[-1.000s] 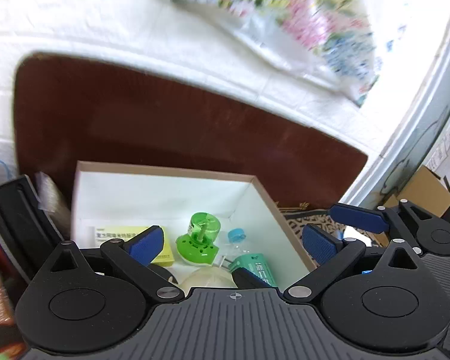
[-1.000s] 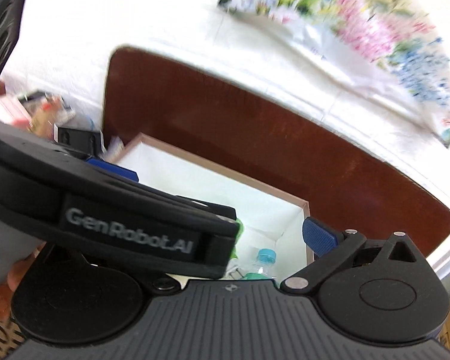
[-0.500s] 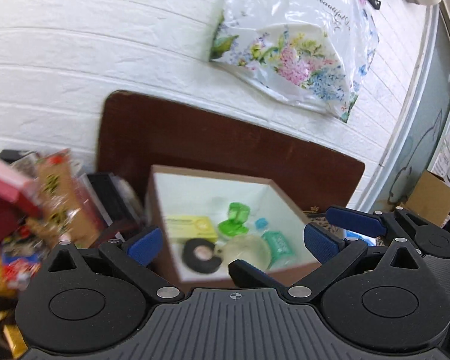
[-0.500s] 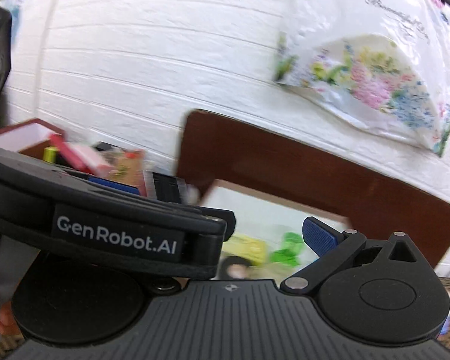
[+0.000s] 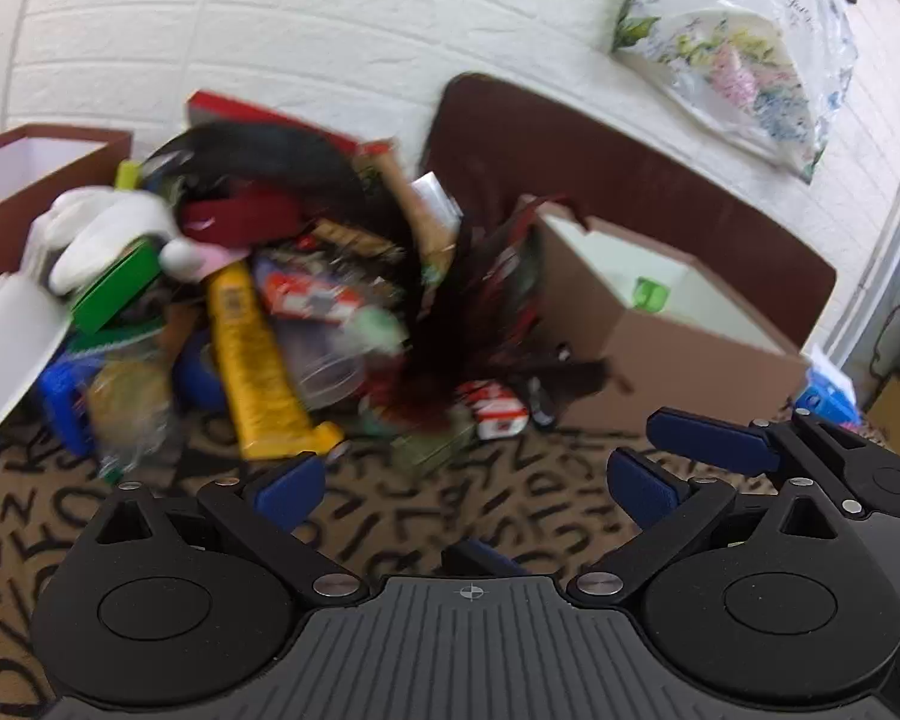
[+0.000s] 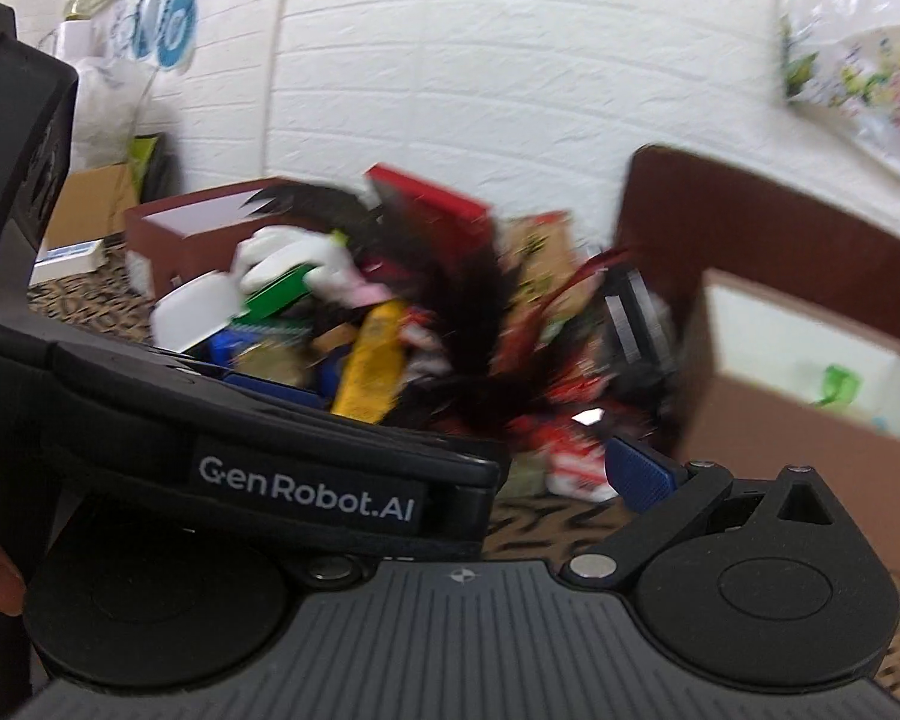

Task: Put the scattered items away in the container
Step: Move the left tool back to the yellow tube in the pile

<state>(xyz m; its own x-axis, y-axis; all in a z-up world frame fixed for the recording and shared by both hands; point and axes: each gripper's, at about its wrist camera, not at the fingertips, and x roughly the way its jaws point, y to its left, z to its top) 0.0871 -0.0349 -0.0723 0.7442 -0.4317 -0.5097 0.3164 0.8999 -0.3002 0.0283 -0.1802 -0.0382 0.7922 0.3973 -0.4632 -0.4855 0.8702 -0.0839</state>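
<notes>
Two blue-padded fingers of the left gripper (image 5: 468, 486) stand wide apart and empty in the left wrist view, above a letter-patterned cloth (image 5: 390, 510). Just left of the brown box (image 5: 660, 330), the landmark container, a blurred heap holds a yellow tube (image 5: 252, 354), a dark feather duster (image 5: 444, 348) and a green box (image 5: 114, 285). Beyond the heap's left end sits a second brown box (image 5: 36, 168). In the right wrist view, the right gripper (image 6: 639, 474) shows one blue finger; the left device hides the other, so its opening cannot be told. The brown box (image 6: 810, 420) lies right of the heap, a green item (image 6: 837, 384) inside.
</notes>
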